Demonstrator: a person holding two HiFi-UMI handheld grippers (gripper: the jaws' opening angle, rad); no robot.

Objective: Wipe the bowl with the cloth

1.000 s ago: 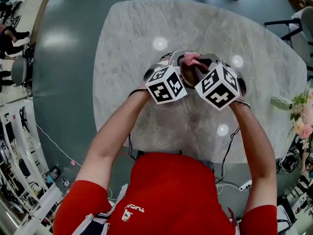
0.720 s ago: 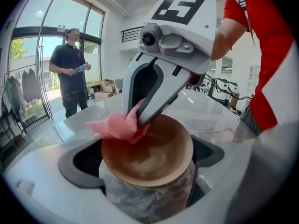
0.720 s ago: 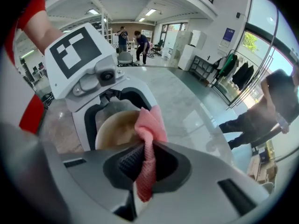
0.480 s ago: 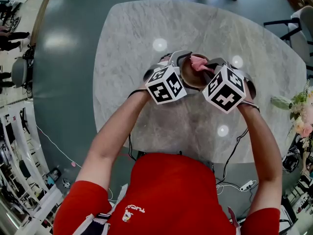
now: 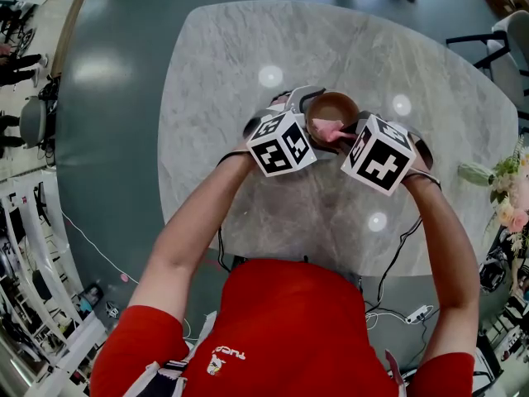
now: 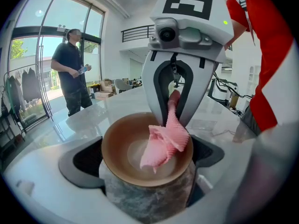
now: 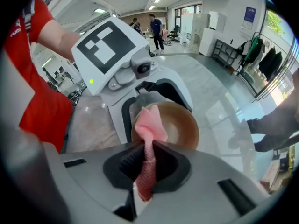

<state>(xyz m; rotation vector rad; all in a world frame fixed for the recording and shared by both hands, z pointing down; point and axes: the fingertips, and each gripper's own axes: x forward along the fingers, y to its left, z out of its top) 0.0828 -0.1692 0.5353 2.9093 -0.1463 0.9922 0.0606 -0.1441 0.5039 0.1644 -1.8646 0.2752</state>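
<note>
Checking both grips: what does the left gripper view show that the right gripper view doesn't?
Left gripper view only: the grey outer wall of the bowl, clasped by the left gripper. Right gripper view only: the tail of the cloth poking out behind the shut right gripper. Both: the pink cloth reaching into the brown bowl.
</note>
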